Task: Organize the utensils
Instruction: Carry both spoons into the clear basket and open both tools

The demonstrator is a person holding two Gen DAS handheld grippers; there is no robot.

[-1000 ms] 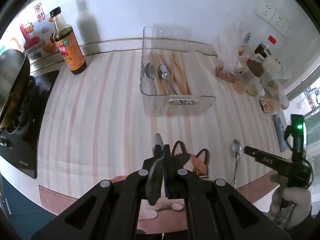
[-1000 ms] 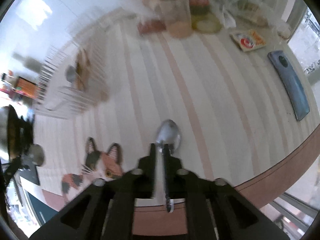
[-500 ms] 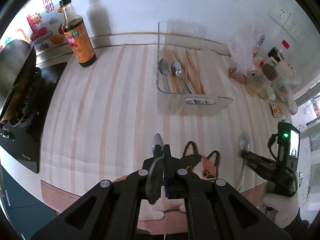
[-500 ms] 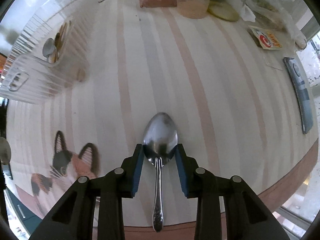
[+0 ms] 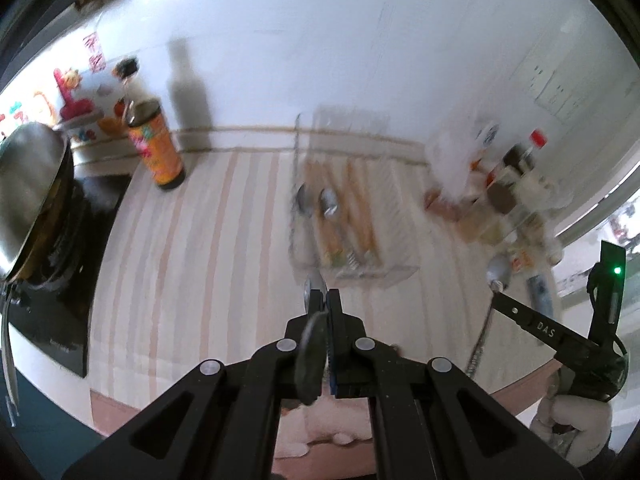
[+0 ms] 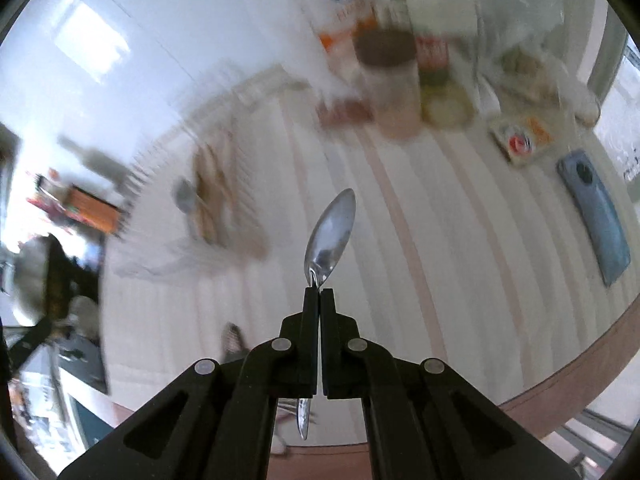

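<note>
Gripping a spoon [image 5: 313,285] edge-on between pressed-together fingers, the left gripper [image 5: 323,300] points it toward the clear utensil tray [image 5: 352,216], likely so it drops beside the spoons and chopsticks already there. A soy sauce bottle [image 5: 156,152] and a wok [image 5: 28,184] stand left on the striped countertop [image 5: 192,248].

From the right wrist, the right gripper [image 6: 318,296] pinches a second spoon [image 6: 330,232] at its neck, bowl forward, lifted off the counter; a phone [image 6: 596,216] lies right, jars [image 6: 396,84] against the wall.
</note>
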